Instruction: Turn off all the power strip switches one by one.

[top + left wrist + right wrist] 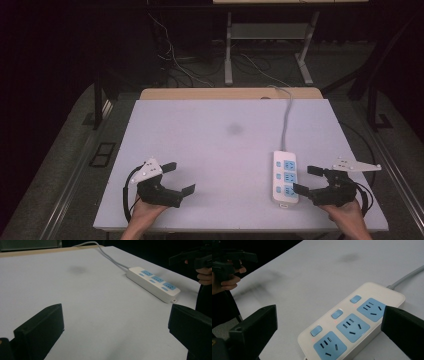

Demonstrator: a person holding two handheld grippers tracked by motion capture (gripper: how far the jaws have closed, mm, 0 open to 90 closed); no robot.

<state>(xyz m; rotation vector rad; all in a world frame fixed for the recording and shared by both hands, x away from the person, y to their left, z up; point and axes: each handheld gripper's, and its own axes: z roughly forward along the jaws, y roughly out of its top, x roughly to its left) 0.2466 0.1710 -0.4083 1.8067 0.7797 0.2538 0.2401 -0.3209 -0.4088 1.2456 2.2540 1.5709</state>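
Table (220, 150): a white top, seen in the high view, with a faint dark smudge (235, 129) marked toward its far middle

Power strip (285, 176): a white bar laid flat at the near right of the table, its long axis running near to far; three blue sockets and three small blue switches (337, 314) are set along it, and a tiny red light is seen beside each switch in the right gripper view. A grey cable (286, 117) is led from its far end off the far edge

Left gripper (175, 178): held at the near left, well apart from the strip; its jaws are spread wide and nothing is held between them

Right gripper (308, 179): held at the near right, just beside the strip's near end; its jaws are spread wide, nothing is gripped, and the strip is not yet touched so far as can be told

Step in hand, as judged: an approach to the power strip by the right gripper. For the next move, a jaw tip would need to be brought down onto a single switch, or the jaws set across the strip's body, without the neighbouring switches being nudged
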